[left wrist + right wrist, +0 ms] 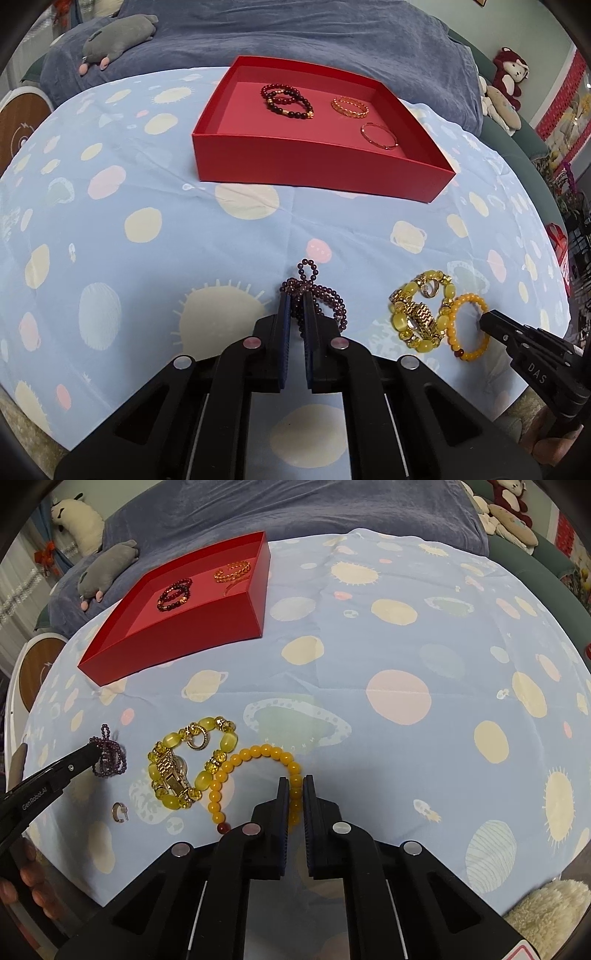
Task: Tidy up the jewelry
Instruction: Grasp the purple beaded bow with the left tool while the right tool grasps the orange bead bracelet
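Pinching the purple bead bracelet (pixel 314 295) between left gripper (pixel 294 299) fingers, still on the cloth (pixel 110 221), readying a carry to the red box (pixel 317 181) at twelve o'clock. Clamping the orange bead bracelet (pixel 255 760) in the right gripper (pixel 294 781) likewise, at three o'clock of the yellow bracelet (pixel 184 760).

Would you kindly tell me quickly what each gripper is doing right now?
Left gripper: shut on the purple bead bracelet.
Right gripper: shut on the orange bead bracelet.

Planet-print sheet (pixel 399 635), blue blanket (pixel 332 40), grey plush (pixel 118 40).
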Action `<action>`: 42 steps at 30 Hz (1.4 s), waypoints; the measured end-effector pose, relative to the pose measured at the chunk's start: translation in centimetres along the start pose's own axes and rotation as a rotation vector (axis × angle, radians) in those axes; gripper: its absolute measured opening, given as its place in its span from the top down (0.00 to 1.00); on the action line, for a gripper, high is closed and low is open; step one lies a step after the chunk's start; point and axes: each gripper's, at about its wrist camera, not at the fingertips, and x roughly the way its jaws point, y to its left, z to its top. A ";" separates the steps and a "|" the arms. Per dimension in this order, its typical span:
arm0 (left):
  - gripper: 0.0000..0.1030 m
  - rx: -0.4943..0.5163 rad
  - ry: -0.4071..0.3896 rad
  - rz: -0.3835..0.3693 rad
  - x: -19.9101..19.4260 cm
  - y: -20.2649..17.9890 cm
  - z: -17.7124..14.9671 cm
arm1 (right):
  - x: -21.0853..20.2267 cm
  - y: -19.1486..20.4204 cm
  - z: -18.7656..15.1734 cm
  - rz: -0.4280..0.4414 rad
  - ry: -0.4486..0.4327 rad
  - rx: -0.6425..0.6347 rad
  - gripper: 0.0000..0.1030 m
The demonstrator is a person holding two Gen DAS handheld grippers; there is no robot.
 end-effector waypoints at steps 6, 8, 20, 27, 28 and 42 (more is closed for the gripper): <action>0.94 -0.028 0.009 0.004 -0.3 1.0 -0.7 | -0.3 0.1 -0.3 0.010 0.000 -0.002 0.93; 0.94 -0.036 0.007 0.003 -0.6 1.3 -0.9 | -0.4 0.1 -0.4 0.013 -0.002 -0.001 0.93; 0.94 -0.043 -0.012 -0.019 -2.7 1.4 -0.9 | -2.3 0.3 -0.6 0.041 -0.036 0.008 0.93; 0.94 -0.031 -0.030 -0.039 -4.5 0.8 -1.3 | -3.6 0.9 -1.4 0.065 -0.050 -0.003 0.93; 0.94 -0.029 -0.031 -0.041 -4.7 0.7 -1.4 | -3.8 1.1 -1.5 0.069 -0.054 -0.008 0.93; 0.94 0.003 -0.052 -0.049 -8.7 -0.1 -3.0 | -8.6 3.6 -4.1 0.146 -0.096 -0.052 0.93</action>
